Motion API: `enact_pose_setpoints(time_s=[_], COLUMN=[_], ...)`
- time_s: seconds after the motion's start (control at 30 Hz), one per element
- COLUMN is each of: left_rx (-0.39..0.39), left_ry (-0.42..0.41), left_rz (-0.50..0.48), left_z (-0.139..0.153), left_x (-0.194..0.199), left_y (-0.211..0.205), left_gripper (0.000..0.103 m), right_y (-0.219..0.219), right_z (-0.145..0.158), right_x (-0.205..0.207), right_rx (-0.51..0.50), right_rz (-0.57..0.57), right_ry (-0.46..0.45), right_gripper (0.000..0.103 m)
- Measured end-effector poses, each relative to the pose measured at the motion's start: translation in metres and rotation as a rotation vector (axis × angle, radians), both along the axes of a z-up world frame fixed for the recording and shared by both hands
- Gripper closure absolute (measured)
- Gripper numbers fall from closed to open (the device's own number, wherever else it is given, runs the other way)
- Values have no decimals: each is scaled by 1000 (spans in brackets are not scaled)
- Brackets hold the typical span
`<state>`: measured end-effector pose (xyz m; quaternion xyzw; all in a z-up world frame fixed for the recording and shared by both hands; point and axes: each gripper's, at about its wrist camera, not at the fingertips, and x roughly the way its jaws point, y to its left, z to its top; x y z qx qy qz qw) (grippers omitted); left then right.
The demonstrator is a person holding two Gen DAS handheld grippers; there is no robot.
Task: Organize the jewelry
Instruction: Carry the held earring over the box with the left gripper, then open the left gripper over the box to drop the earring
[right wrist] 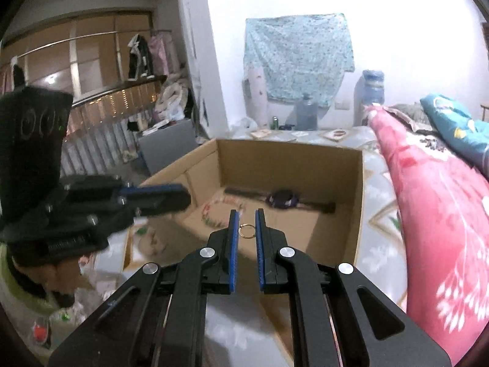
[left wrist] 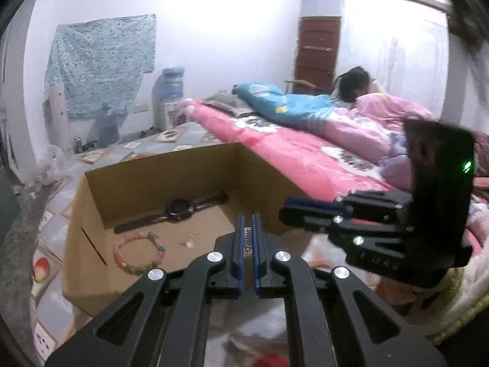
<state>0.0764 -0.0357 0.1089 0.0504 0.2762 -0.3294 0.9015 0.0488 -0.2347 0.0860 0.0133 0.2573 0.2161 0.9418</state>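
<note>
The right gripper (right wrist: 247, 218) is pinching a small gold ring (right wrist: 246, 231) above the cardboard box (right wrist: 360, 183)'s near edge; the left gripper (left wrist: 247, 223), nearly closed, is clamping something small and unclear. Next, I judge, both need carrying over the box and releasing beside the watch (right wrist: 282, 199).

We see an open cardboard box (left wrist: 91, 244) on the floor, just beside the bed (left wrist: 290, 153), which lies to its right. In the box, a wristwatch (left wrist: 178, 209) lies toward the far wall, and a bead bracelet (left wrist: 137, 255) lies nearer us, to the watch's left in the left wrist view. The right gripper (right wrist: 247, 229) hangs over the box's near edge with a small ring (right wrist: 247, 231) between its fingers; the left gripper (left wrist: 247, 232) sits to its left.
</note>
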Motion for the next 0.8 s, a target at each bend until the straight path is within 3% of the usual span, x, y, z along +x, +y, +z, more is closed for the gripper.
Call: enact_pose_setpoints(time_s=[0.27,0.4,0.57,0.8], left_rx=[60,85,101,92], left_ry=[135,171,177,145], left_rz=[101,132,139,161], left_z=[-28,-42,-48,-40], left_x=[71,87,86,69], left_y=[-8,-10,-11,-4], left_gripper=[98,98,85,76], right_y=[10,12,12,6], right_z=[-16,-25,-25,-11], right_x=[61,67,59,45], right_rx=[-70,-87,-76,-34], right_rz=[-82,-106,-102,-86], right_ry=[105,141,145,96], right_gripper=[94,91,81,78])
